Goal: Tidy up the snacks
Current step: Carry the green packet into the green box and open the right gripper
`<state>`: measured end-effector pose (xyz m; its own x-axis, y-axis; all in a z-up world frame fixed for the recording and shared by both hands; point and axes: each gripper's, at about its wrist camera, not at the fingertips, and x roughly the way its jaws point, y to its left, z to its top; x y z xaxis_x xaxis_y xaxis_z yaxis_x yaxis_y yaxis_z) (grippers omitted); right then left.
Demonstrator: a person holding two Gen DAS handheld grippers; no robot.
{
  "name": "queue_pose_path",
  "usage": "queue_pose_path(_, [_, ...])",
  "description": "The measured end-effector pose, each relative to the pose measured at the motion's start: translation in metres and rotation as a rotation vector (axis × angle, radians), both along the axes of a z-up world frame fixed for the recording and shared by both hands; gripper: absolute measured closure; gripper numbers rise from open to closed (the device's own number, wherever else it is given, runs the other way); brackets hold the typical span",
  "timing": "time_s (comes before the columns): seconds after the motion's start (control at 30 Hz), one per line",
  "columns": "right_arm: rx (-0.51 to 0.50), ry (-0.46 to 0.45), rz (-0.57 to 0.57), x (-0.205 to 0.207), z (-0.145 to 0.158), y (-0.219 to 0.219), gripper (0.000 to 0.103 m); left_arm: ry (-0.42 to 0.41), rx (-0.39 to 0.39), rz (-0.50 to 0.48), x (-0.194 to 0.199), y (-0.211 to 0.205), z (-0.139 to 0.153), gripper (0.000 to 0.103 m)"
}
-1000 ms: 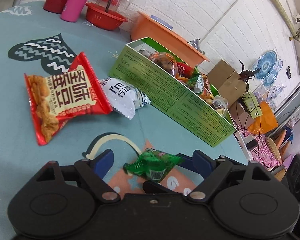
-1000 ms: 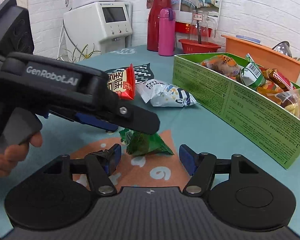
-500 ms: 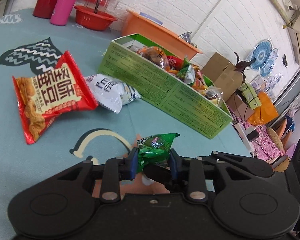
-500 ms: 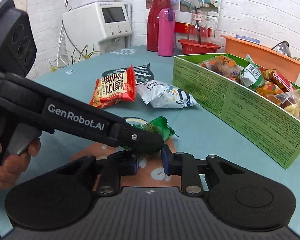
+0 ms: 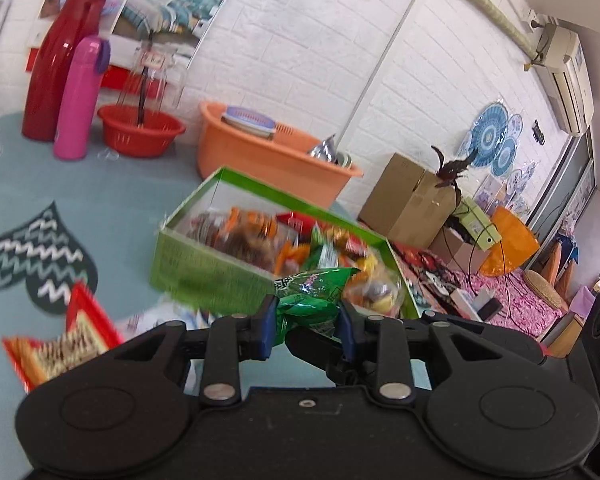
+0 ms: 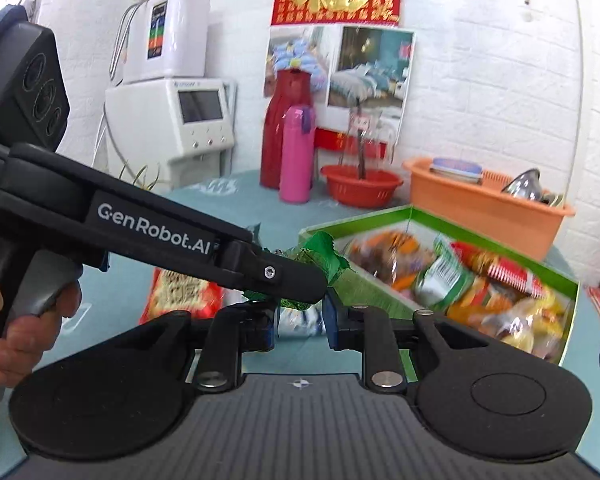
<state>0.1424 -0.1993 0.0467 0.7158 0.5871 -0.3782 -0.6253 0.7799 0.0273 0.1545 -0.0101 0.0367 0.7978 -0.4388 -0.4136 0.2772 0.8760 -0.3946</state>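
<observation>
Since half a second ago the green snack packet (image 5: 308, 300) has risen off the teal worktop (image 5: 12, 200), pinched in both the left tool (image 5: 306, 322) and right tool (image 6: 300, 318) (jaws clamped on it). Its long axis points toward the green box (image 5: 188, 264) of snacks near the worktop's far edge, before a white brick wall (image 5: 300, 40).

The left gripper (image 5: 306, 326) is lifted, fingers pinching a green snack packet (image 5: 314, 292). The right gripper (image 6: 300, 316) is nearly closed just beside it; whether it grips is unclear.
</observation>
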Motion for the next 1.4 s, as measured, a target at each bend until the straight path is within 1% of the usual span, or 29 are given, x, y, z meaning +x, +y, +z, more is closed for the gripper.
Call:
queue_pose_path(0.2, [0.062,-0.045,-0.061,0.037,0.01,-0.001,0.064,-0.046,-0.001,0.0,0.041,-0.002,0.015,0.04])
queue_pose_path(0.33, [0.077,-0.052,-0.087,0.063,0.01,0.001,0.064,-0.047,-0.01,0.01,0.07,0.001,0.013,0.04])
queue_pose_path(0.5, [0.086,-0.037,-0.091,0.088,0.002,0.011,0.064,-0.026,-0.003,0.032,0.098,0.009,0.003,0.039])
queue_pose_path(0.57, [0.083,-0.028,-0.086,0.097,-0.005,0.017,0.063,-0.001,0.004,0.034,0.108,0.014,-0.004,0.026])
queue_pose_path(0.6, [0.078,-0.026,-0.085,0.102,-0.009,0.02,0.056,0.019,0.0,0.041,0.113,0.017,-0.008,0.003])
queue_pose_path(0.63, [0.065,-0.025,-0.087,0.105,-0.014,0.022,0.048,0.035,-0.01,0.055,0.115,0.02,-0.012,0.0])
queue_pose_path(0.7, [0.03,-0.032,-0.11,0.106,-0.021,0.025,0.003,0.03,-0.021,0.1,0.113,0.027,-0.016,0.0])
queue_pose_path(0.73, [0.024,-0.051,-0.112,0.103,-0.024,0.026,0.0,0.021,-0.02,0.117,0.112,0.03,-0.016,0.0])
queue_pose_path(0.77, [0.013,-0.076,-0.106,0.099,-0.026,0.026,0.0,0.021,-0.017,0.125,0.112,0.033,-0.016,0.0])
queue_pose_path(0.87, [-0.022,-0.099,-0.096,0.091,-0.027,0.03,0.0,0.042,-0.028,0.139,0.109,0.038,-0.016,0.0])
queue_pose_path(1.0, [-0.016,-0.086,-0.098,0.08,-0.021,0.027,0.0,0.032,-0.021,0.14,0.094,0.04,-0.009,0.0])
queue_pose_path(1.13, [-0.009,-0.079,-0.114,0.066,-0.006,0.023,0.0,0.026,-0.003,0.141,0.07,0.04,0.005,0.0])
queue_pose_path(1.27, [0.0,-0.075,-0.101,0.039,0.009,0.014,0.0,0.019,0.045,0.164,0.042,0.039,0.019,0.0])
queue_pose_path(1.33, [0.009,-0.065,-0.088,0.024,0.013,0.008,0.0,0.014,0.076,0.156,0.031,0.039,0.02,0.0])
queue_pose_path(1.4, [0.026,-0.052,-0.073,0.009,0.015,0.003,0.0,0.024,0.104,0.146,0.024,0.038,0.015,0.0])
